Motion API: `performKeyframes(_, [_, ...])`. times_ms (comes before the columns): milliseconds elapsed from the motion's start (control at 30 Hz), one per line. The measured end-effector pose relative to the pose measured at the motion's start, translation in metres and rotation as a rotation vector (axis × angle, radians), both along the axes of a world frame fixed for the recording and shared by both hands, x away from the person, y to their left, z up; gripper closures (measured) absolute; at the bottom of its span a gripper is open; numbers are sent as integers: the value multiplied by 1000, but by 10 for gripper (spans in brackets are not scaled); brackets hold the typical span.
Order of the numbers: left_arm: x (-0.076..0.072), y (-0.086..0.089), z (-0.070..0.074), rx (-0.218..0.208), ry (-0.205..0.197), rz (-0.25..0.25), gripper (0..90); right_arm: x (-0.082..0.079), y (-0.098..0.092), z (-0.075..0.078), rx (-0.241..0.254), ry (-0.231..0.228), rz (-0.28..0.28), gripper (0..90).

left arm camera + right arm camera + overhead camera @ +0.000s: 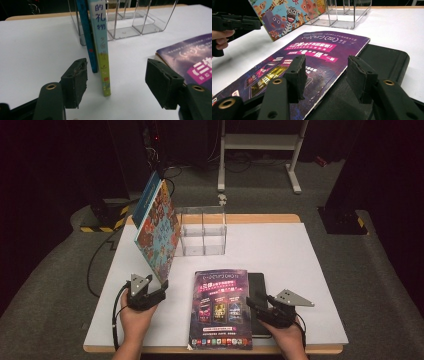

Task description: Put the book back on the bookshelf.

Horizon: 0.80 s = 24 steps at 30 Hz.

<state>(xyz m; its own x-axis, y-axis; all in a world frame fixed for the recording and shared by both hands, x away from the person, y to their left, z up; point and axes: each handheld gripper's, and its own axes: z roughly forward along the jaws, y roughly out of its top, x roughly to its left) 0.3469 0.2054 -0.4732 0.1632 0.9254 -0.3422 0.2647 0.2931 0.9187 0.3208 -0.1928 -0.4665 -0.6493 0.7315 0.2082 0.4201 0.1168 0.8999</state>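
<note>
Picture book (103,50) stands on its edge on the desk (280,250), leaning beside a blue book (86,37) against the clear acrylic organizer (202,232). My left gripper (116,82) has its jaws released around the spine, not touching. My right gripper (325,77) hovers with jaws apart over the purple magazine (312,57), probably next to lift.

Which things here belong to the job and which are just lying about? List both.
In the job:
picture book
blue book
clear organizer
purple magazine
left hand-held gripper, open
right hand-held gripper

Lying about:
black folder
white frame
</note>
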Motion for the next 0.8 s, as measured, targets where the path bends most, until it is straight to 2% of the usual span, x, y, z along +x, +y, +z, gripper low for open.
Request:
performKeyframes(67, [-2,2,0,-7,16,-28,310,0,0,0,-2,-1,0,492])
performKeyframes(133, [-3,2,-1,16,33,-44,286,0,0,0,-5,-2,0,490])
performKeyframes(300, [-6,0,-3,29,24,-93,269,0,1,-1,-19,-6,3,484])
performKeyframes(367, [-7,-2,-4,20,17,-101,262,0,2,-1,-22,-9,4,479])
performKeyframes(400, [-7,-1,-4,24,23,-113,262,0,2,-1,-24,-10,3,477])
performKeyframes(467, [-6,-3,-5,-1,38,-120,252,0,2,-1,-30,-15,5,469])
performKeyframes(533, [-7,-2,-5,7,60,-136,235,-1,3,0,-43,-19,3,456])
performKeyframes(633, [-7,-1,-6,7,89,-144,202,-1,4,1,-78,-32,-5,434])
performKeyframes(700, [-9,0,-7,0,87,-143,189,-2,6,2,-93,-39,-5,419])
performKeyframes(800, [-10,0,-10,-12,123,-150,133,-3,8,3,-117,-52,-3,403])
